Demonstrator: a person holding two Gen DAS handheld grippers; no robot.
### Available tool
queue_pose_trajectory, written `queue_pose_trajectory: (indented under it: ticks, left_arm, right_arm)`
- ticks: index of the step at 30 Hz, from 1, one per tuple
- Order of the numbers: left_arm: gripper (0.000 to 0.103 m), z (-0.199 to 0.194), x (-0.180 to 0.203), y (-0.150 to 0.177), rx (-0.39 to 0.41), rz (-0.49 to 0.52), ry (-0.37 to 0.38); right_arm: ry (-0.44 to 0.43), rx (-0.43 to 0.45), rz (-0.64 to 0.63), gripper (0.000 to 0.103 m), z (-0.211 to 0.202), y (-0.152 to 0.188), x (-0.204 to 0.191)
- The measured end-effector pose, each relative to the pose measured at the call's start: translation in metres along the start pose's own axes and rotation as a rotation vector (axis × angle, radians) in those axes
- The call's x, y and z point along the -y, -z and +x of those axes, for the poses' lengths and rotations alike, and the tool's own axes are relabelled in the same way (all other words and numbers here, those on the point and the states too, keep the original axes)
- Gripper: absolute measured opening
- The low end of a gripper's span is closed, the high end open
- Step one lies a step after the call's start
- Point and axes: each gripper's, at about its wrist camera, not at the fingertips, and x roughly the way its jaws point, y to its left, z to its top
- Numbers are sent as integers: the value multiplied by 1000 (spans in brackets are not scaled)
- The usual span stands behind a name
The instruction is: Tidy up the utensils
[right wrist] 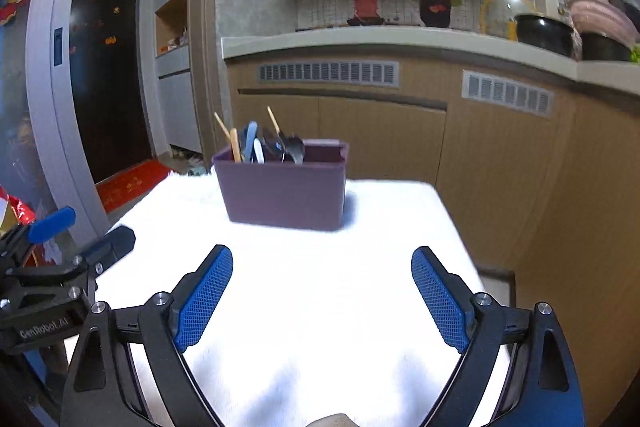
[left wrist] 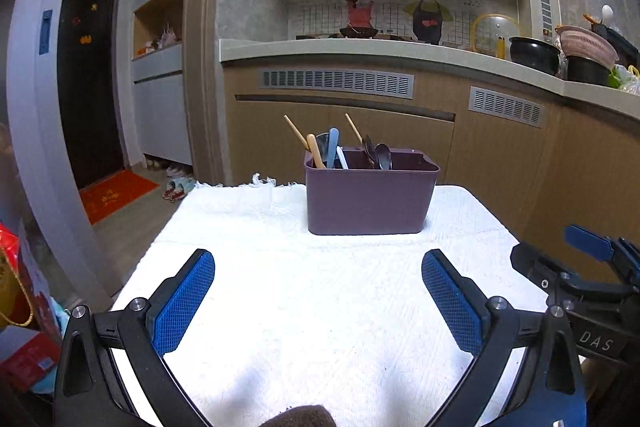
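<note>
Utensils (left wrist: 340, 151) stand bunched in a purple bin (left wrist: 370, 201) near the far edge of the white-clothed tabletop (left wrist: 280, 287); chopsticks, spoons and handles poke above its rim. No loose piece shows on the cloth, so the sorting looks finished or nearly so. Left gripper (left wrist: 318, 301) and right gripper (right wrist: 322, 301) hover near the front edge, fingers spread wide and holding nothing. Open cloth lies between them and the bin; the side edges fall close.
</note>
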Motion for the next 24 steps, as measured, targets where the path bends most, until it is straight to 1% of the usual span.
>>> queue_pose_trajectory:
  ticks: [5, 16, 24]
  left_arm:
    - [102, -2, 7, 4, -17, 29, -11]
    - [103, -1, 3, 5, -45, 14, -17]
    - [103, -2, 4, 5, -45, 14, -20]
  right_arm:
    - [4, -2, 10, 92, -4, 5, 3]
    - [7, -6, 32, 93, -5, 4, 8]
    - [2, -5, 26, 93, -4, 3, 8]
